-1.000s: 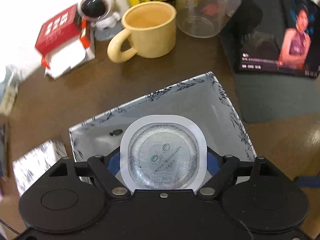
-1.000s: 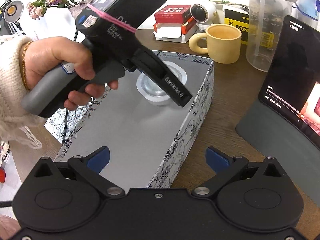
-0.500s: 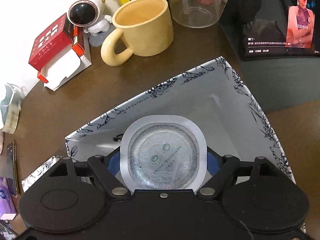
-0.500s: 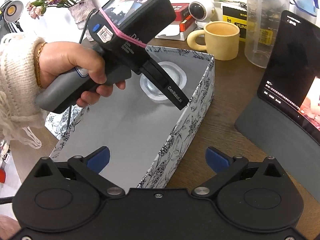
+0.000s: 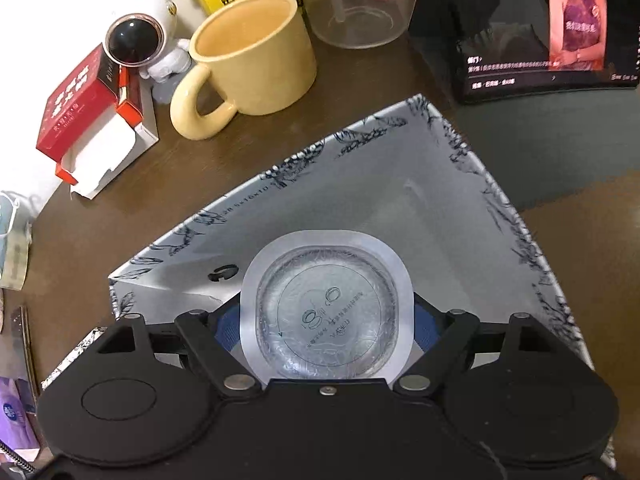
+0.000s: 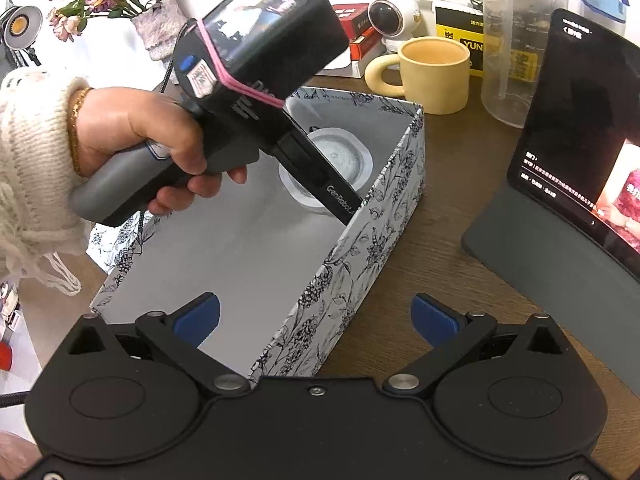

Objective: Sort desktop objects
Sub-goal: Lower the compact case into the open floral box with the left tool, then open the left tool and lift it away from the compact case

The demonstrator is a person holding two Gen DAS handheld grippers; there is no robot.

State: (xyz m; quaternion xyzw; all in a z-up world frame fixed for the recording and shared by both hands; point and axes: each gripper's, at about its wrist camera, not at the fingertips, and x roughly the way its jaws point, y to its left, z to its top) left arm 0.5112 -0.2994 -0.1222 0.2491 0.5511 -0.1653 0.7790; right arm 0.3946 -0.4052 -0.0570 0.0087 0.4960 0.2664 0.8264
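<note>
Left gripper [image 5: 326,316] clamped on a clear sealed plastic cup [image 5: 326,312], blue pads pressing both sides of its white rim; cup held inside the floral-print box [image 5: 400,184], toward the box's far end, above the grey floor; contact with the floor cannot be told; a hand [image 6: 160,148] in a cream knit sleeve grips the handle; right gripper [image 6: 316,316] spread wide, empty, over the box's near corner; yellow mug [image 5: 248,60] at 11 o'clock beyond the box; tablet [image 6: 580,128] at 2 o'clock.
</note>
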